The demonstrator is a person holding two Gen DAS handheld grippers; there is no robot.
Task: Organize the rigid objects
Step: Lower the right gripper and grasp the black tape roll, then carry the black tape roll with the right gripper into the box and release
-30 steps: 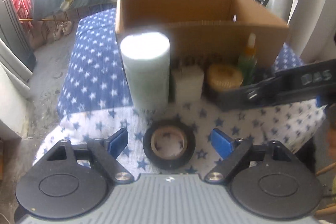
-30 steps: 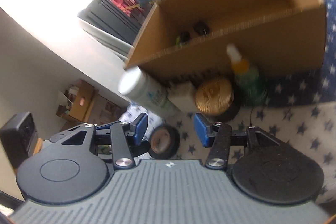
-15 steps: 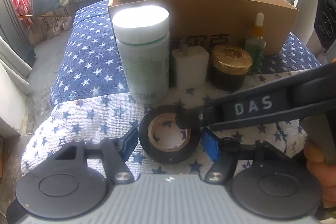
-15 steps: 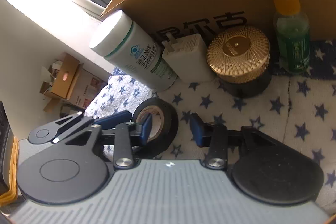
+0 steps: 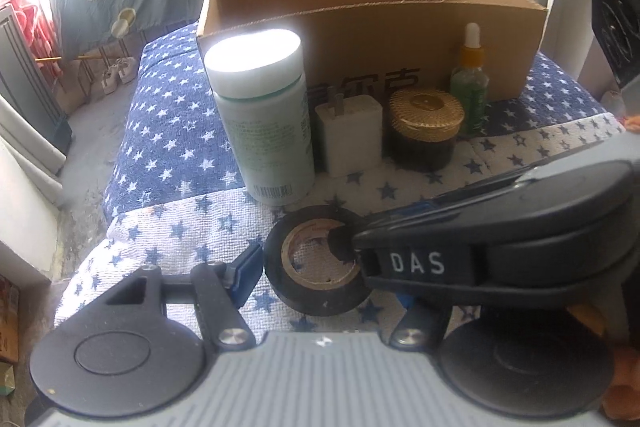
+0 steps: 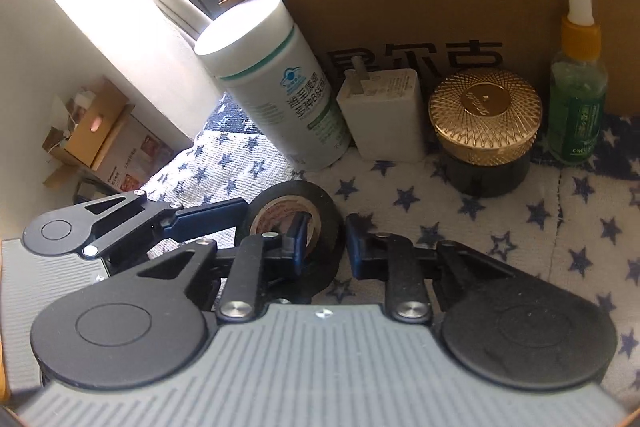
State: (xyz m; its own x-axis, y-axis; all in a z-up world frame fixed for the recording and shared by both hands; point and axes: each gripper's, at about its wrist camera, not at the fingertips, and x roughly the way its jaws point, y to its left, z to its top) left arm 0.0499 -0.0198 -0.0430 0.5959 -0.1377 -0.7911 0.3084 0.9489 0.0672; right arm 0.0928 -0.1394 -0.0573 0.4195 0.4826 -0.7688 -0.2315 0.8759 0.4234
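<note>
The cardboard box [image 5: 372, 39] stands open at the far edge of the star-printed cloth [image 5: 168, 147], and from the left wrist view its inside walls look bare, though its floor is hidden, so whether anything is packed cannot be told. In front of its near wall five things wait in the open, which suggests the sorting is at an early stage. The white supplement bottle [image 5: 264, 115] stands upright at the left end of the row, with the white charger plug [image 5: 350, 135] just beside it, then the gold-lidded jar [image 5: 424, 131], then the green dropper bottle [image 5: 469, 87] at the right end, close against the cardboard. Nearer the cameras, apart from that row, the black tape roll [image 5: 316, 267] lies flat on the cloth, and it is the item in hand now. The right gripper [image 6: 325, 243] has one finger down inside the core and the other outside the roll, clamped on the roll's wall, so the pick looks secured but the roll is not yet lifted. The left gripper [image 5: 320, 279] sits around the same roll with its jaws part open; its left pad is just beside the rim, its right pad hidden under the other tool, so contact cannot be confirmed. What remains, by my reading, is carrying the tape to the box, then the four standing items.
</note>
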